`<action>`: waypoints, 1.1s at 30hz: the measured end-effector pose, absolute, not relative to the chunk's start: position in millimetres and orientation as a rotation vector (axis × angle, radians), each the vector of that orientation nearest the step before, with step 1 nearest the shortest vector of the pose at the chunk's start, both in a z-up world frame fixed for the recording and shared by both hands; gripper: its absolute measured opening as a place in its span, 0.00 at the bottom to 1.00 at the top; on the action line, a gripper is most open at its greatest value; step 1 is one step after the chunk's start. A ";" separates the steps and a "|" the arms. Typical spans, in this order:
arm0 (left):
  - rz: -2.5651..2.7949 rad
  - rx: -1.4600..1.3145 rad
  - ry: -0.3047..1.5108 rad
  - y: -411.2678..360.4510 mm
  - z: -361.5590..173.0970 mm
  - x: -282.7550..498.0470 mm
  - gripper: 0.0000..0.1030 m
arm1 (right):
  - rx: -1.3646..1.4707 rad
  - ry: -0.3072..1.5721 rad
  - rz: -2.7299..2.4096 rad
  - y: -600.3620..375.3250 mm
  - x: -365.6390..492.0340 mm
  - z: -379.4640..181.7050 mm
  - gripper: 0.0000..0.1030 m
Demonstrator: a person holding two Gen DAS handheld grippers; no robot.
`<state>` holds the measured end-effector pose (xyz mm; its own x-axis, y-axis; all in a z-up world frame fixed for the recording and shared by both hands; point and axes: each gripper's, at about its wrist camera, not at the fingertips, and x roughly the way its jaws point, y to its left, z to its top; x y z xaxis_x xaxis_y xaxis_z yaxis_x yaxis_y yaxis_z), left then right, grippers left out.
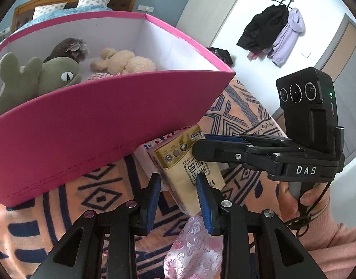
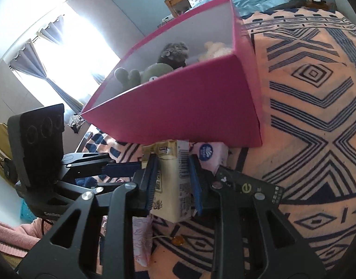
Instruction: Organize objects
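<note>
Right hand-held gripper (image 2: 172, 183): I'm pinching the tan packet (image 2: 175, 186), just before the pink box (image 2: 178, 111) on the bed.
Left hand-held gripper (image 1: 178, 200): pressed together, seemingly on pink cloth (image 1: 194, 251).
Risk: packet could snag under the box wall.

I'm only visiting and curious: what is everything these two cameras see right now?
box: one, pink, on the blanket
plush toys: at least three, green, brown and cream, inside the box
pack: one, beige and gold, in front of the box
tissues: one pack, pink, beside the beige pack
pouch: one, pink floral, below the pack
blanket: one, orange with navy pattern, over the bed
coats: at least two, black and lilac, on a wall rack
hand: one, pink sleeve, holding the right tool
right tool: black, blue pads, gripping the pack
left tool: same colours, shut, near the pack
</note>
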<state>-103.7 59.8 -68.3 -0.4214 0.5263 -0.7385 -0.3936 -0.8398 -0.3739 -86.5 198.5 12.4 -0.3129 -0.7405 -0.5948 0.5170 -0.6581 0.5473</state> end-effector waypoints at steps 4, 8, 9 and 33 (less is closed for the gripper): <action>2.251 -1.242 -0.188 62.5 -67.8 -106.4 0.31 | 1.094 -0.268 -2.043 196.7 -81.5 14.7 0.30; 2.246 -1.240 -0.185 64.8 -66.5 -107.2 0.31 | 1.094 -0.232 -2.062 194.8 -75.6 15.3 0.30; 2.247 -1.238 -0.181 65.3 -65.7 -106.7 0.31 | 1.097 -0.240 -2.059 195.6 -75.2 15.2 0.30; 2.245 -1.175 -0.207 29.5 -51.3 -39.0 0.36 | 0.995 -0.113 -2.020 204.0 -35.7 45.9 0.32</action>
<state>-39.0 29.5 -51.3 -0.4361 0.5667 -0.6991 -0.4295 -0.8137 -0.3917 -35.7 204.0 45.9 -0.3135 -0.7307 -0.6065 0.6584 -0.6275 0.4156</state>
